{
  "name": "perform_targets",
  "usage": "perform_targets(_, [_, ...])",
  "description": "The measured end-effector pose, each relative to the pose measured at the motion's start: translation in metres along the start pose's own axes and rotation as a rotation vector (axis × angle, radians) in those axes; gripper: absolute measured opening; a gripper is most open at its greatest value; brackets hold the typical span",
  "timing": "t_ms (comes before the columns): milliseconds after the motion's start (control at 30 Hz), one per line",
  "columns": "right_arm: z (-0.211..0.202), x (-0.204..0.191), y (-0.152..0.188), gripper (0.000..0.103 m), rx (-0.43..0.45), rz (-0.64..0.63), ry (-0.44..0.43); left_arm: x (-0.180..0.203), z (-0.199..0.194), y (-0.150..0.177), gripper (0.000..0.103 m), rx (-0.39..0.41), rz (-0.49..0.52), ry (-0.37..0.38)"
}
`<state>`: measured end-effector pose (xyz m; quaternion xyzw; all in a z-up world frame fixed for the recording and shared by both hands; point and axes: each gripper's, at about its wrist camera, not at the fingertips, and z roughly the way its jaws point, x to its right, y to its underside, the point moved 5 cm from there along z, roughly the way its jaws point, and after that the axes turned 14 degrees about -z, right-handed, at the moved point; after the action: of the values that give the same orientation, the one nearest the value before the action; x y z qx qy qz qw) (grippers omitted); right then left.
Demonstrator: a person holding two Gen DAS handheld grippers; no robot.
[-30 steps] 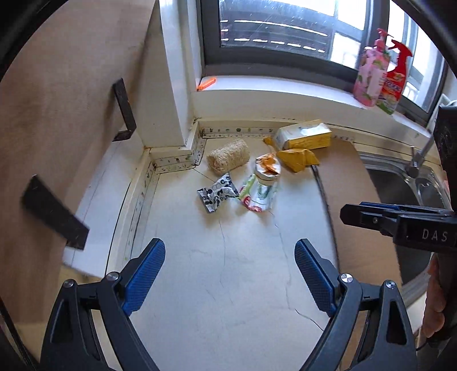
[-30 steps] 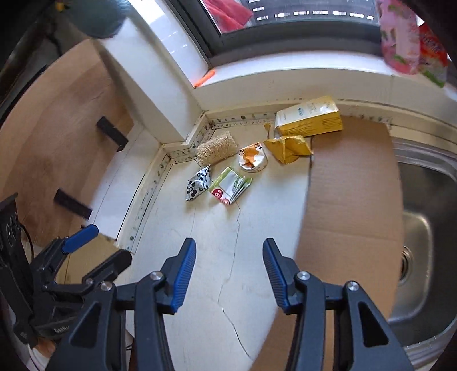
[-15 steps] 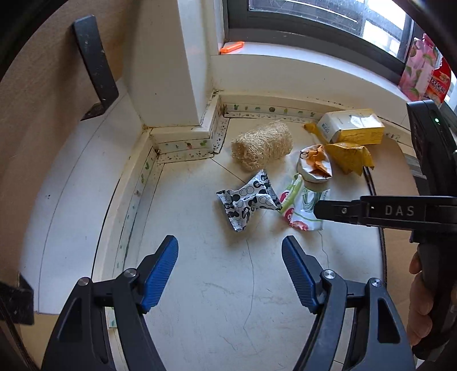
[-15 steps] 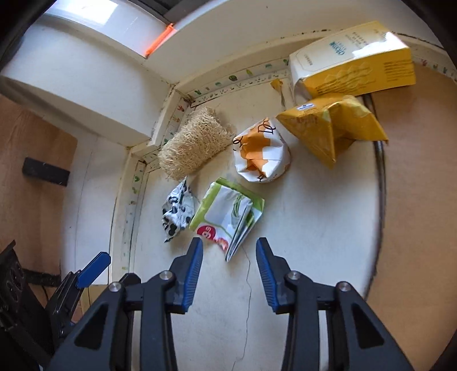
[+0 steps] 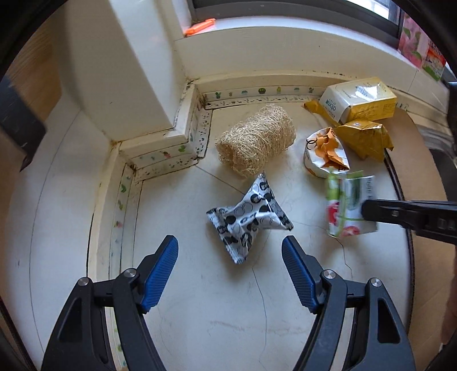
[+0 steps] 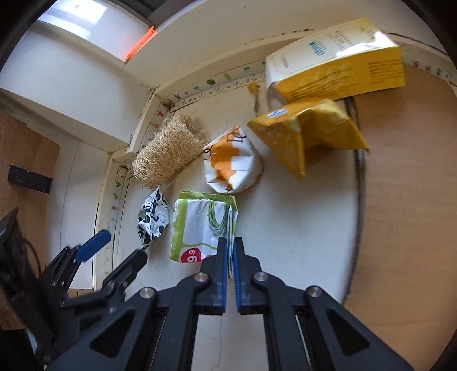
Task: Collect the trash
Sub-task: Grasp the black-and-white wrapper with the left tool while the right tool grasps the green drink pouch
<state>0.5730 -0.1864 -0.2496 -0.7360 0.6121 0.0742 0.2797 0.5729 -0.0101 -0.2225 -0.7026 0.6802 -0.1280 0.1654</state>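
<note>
Several pieces of crinkled packaging lie on a pale, cracked tabletop (image 5: 257, 314) tucked into a corner below a window. A glossy foil wrapper printed with black and white circles (image 5: 249, 219) is twisted at its middle like a bow. It lies just ahead of the left gripper (image 5: 230, 252), roughly centred between the two blue ribbed pads, which stand apart and do not touch it, so these jaws are open. A flat, folded green and white packet with a red price dot (image 6: 200, 228) lies to the right of that wrapper. The right gripper (image 6: 230, 251) has just been closing, and its jaws are now pinched shut on the packet's near right edge, with the thin edge caught between the pads. Beyond both sets of jaws sits a coarse, straw-coloured fibrous scrubber roll (image 5: 255, 141). To its right is a crumpled white and orange paper cup (image 6: 232, 162). Further right again lies a creased yellow bag (image 6: 308, 137), and behind it a white and yellow carton (image 6: 334, 60) on its side. A strip of tape with small cactus prints (image 5: 257, 92) runs along the base of the cream wall. A brown sheet of cardboard (image 6: 405, 185) covers the tabletop to the right of the jaws. An orange object (image 5: 200, 27) rests on the window sill above.
</note>
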Motion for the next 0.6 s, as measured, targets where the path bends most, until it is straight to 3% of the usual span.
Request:
perform_targets(333, [-0.016, 0.019, 0.014, 0.004, 0.004, -0.015, 0.012, 0.022, 0.035, -0.018, 0.074, -0.023, 0.144, -0.041])
perform_targets(400, [-0.017, 0.021, 0.017, 0.004, 0.007, -0.015, 0.016, 0.023, 0.037, -0.022, 0.066, -0.03, 0.133, -0.027])
perform_targets(433, [-0.018, 0.022, 0.019, 0.004, 0.008, -0.014, 0.017, 0.024, 0.037, -0.023, 0.05, -0.036, 0.123, -0.009])
perform_targets(467, [-0.019, 0.023, 0.021, 0.004, 0.009, -0.011, 0.016, 0.024, 0.037, -0.025, 0.028, -0.045, 0.115, 0.004])
perform_targets(600, [-0.028, 0.025, 0.032, 0.004, 0.019, -0.004, 0.016, 0.028, 0.03, -0.021, 0.027, -0.048, 0.097, 0.036])
